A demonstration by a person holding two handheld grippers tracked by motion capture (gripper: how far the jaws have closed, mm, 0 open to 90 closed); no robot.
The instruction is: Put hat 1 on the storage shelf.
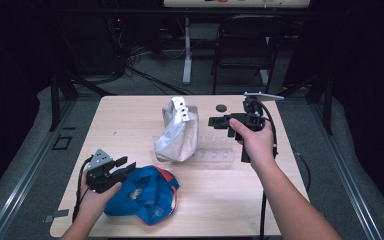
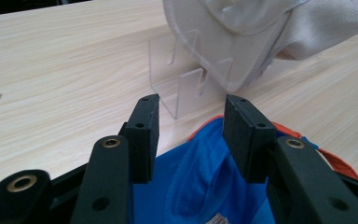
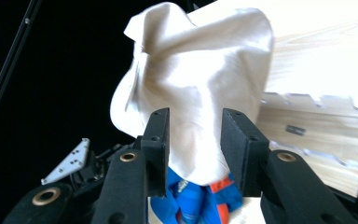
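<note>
Two caps sit on the pale wooden worktop (image 1: 130, 125), the largest thing in sight, under a dark room with a chair (image 1: 245, 45) beyond its far edge. Next in size, the white cap (image 1: 179, 132) stands propped on a clear plastic rack (image 1: 215, 155) near the middle of the worktop, its brim pointing down toward the near side. Slightly smaller, the blue cap (image 1: 147, 195) with orange trim lies flat, inside up, at the near left, just in front of the rack. At its left edge the left claw (image 1: 122, 167) hovers with its jaws released, parted over the blue fabric and gripping nothing; the left gripper view shows the blue cloth below and between the pads without either pad pressing on it. To the right of the white cap, well apart from the blue one, the right claw (image 1: 217, 121) is held level, pointing left toward the white cap, its jaws also released and holding nothing. Smallest, a dark round disc (image 1: 221, 107) lies on the far part of the worktop, near the right claw.
</note>
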